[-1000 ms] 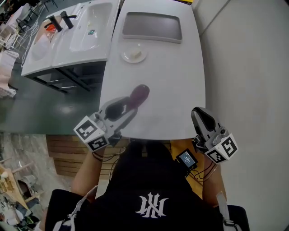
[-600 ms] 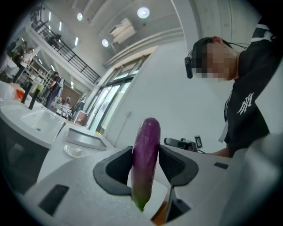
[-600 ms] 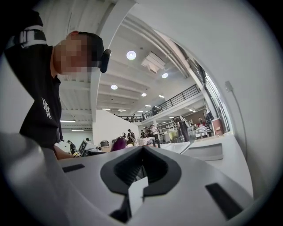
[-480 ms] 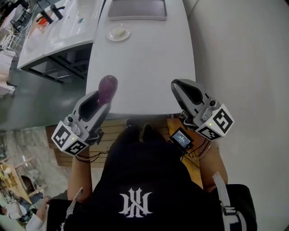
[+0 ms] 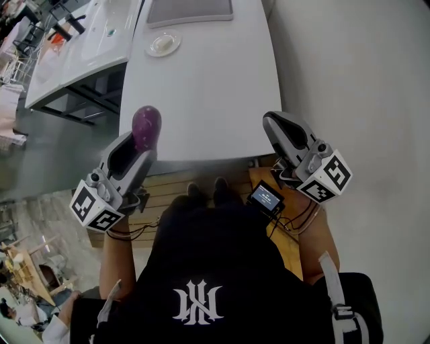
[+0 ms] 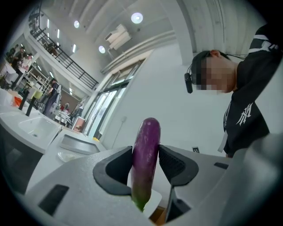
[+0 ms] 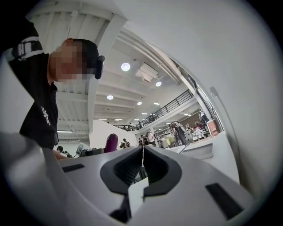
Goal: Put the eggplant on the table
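Observation:
A purple eggplant [image 5: 146,127] stands upright between the jaws of my left gripper [image 5: 138,144], which is shut on it above the near left corner of the white table [image 5: 208,87]. In the left gripper view the eggplant [image 6: 146,159] fills the gap, both pads pressing its sides, its green end pointing down. My right gripper [image 5: 282,131] hovers over the table's near right corner with its jaws shut and nothing in them; in the right gripper view its fingertips [image 7: 142,152] meet, and the eggplant [image 7: 110,143] shows far off at the left.
A small white plate [image 5: 163,44] and a grey tray [image 5: 189,11] lie at the far end of the table. White sinks [image 5: 80,47] stand to the left, beyond a gap of dark floor. A white wall [image 5: 349,80] runs along the right.
Both grippers have drawn back toward the near edge of the table. The left one has carried the eggplant with it and lifted it upright. The right one's jaws have shut.

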`<state>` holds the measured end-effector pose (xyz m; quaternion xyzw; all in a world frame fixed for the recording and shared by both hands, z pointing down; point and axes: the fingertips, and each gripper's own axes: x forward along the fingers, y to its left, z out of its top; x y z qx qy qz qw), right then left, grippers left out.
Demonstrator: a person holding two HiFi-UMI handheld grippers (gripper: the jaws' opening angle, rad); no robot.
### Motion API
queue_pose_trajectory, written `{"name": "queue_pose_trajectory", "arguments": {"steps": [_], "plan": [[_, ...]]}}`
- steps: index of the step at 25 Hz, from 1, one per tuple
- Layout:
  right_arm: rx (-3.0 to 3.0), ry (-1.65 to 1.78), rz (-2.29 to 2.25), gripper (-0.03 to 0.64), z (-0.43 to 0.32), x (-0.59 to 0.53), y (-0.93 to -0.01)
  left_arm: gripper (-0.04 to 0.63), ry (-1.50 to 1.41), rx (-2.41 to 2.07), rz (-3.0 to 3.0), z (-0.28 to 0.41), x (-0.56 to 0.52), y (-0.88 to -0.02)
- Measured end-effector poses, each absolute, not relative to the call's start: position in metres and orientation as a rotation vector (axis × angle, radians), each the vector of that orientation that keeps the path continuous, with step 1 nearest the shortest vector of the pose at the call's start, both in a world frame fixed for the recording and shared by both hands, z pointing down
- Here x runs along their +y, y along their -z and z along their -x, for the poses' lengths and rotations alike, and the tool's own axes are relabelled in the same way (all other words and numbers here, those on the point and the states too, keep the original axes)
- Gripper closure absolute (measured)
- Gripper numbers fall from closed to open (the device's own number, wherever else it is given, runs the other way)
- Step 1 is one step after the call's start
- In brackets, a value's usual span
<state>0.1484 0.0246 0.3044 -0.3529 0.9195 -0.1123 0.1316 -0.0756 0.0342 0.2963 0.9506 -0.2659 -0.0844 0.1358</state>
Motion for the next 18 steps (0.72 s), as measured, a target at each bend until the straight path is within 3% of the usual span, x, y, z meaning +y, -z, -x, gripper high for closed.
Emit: {"name": "queue_pose_trajectory", "arguments": {"steps": [18], "plan": [[2.801,0.250,1.071,0.614,-0.084,0.059,-0.296,0.411,0.292,-0.711,-2.737,0.109,0.051,-0.308]]}}
